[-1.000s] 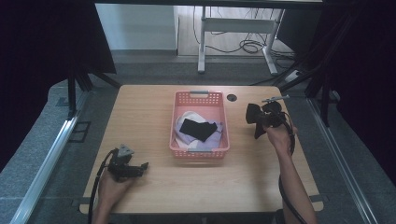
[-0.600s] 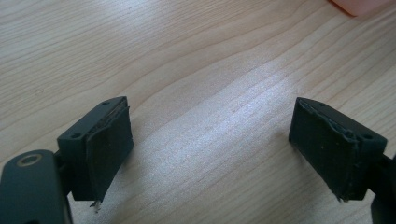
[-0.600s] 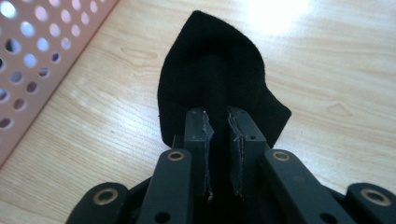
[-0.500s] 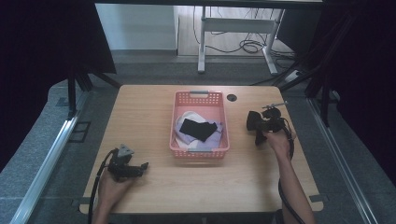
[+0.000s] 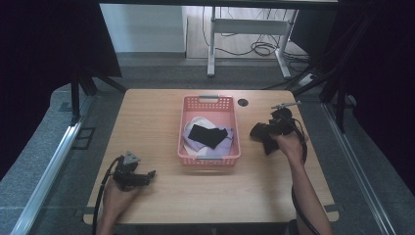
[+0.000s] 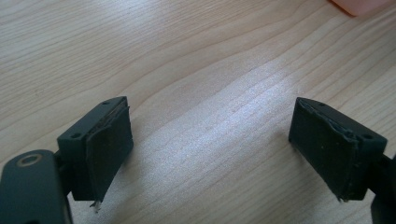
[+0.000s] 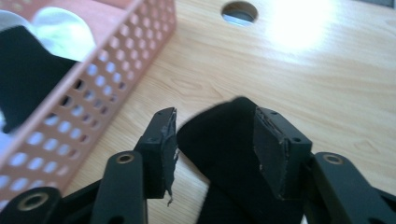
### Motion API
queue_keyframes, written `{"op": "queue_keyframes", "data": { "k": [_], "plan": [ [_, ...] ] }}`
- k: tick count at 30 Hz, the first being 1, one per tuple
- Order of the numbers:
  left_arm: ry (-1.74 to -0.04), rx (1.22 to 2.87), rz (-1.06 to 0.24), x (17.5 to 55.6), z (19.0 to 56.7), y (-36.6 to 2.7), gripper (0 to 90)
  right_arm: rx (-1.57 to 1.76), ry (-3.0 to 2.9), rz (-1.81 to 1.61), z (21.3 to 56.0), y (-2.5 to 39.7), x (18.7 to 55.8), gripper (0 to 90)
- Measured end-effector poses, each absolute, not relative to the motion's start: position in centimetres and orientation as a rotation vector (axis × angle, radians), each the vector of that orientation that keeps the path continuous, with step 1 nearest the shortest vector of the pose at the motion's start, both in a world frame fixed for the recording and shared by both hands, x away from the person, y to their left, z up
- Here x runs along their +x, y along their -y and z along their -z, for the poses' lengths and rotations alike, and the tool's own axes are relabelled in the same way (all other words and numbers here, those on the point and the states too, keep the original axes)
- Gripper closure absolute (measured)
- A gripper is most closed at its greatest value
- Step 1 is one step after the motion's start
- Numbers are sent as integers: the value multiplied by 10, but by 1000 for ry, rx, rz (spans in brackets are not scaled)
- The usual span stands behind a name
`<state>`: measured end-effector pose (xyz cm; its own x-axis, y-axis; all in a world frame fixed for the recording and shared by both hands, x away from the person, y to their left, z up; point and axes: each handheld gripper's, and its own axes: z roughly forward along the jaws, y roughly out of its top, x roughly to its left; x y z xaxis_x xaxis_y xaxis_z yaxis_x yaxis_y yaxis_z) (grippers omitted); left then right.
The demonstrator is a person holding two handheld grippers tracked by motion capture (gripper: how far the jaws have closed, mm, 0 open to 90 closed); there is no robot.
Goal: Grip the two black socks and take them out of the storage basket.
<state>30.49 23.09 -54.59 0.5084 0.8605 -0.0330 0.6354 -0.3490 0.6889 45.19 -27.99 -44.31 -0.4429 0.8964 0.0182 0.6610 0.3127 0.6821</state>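
We take the pink perforated plastic basket (image 5: 209, 131) at the middle of the pale wooden table (image 5: 161, 107) as our landmark. Inside it we see a black cloth (image 5: 207, 135) lying on top of white and pale lilac fabric (image 5: 195, 124). To the right of the basket, near its side wall, the right gripper (image 5: 260, 132) is held in the person's right hand (image 5: 289, 145); in the right gripper view its jaws stand somewhat apart with a piece of black cloth (image 7: 219, 140) lying between them, and we cannot tell whether the pads press on it. The basket's wall (image 7: 88, 93) shows at the left of that view, and a round cable hole (image 7: 239, 11) in the tabletop lies beyond. Left of the basket and nearer the person, well apart from it, the left gripper (image 5: 147, 175) rests low over the bare wood, its jaws wide apart with nothing between them (image 6: 210, 149).
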Motion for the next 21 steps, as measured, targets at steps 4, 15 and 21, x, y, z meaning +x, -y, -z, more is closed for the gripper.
{"op": "queue_keyframes", "data": {
  "k": [4, 15, 21],
  "plan": [
    [-1218, 2102, -446, 305, 546, -231, 133, 1353, -2229, -923, 434, 270, 451, 472],
    [-1217, 2103, -445, 305, 546, -231, 133, 1243, -2290, -1006, 417, 229, 451, 459],
    [-1215, 2105, -447, 305, 546, -231, 133, 1195, -2322, -1035, 416, 205, 456, 450]
  ]
}}
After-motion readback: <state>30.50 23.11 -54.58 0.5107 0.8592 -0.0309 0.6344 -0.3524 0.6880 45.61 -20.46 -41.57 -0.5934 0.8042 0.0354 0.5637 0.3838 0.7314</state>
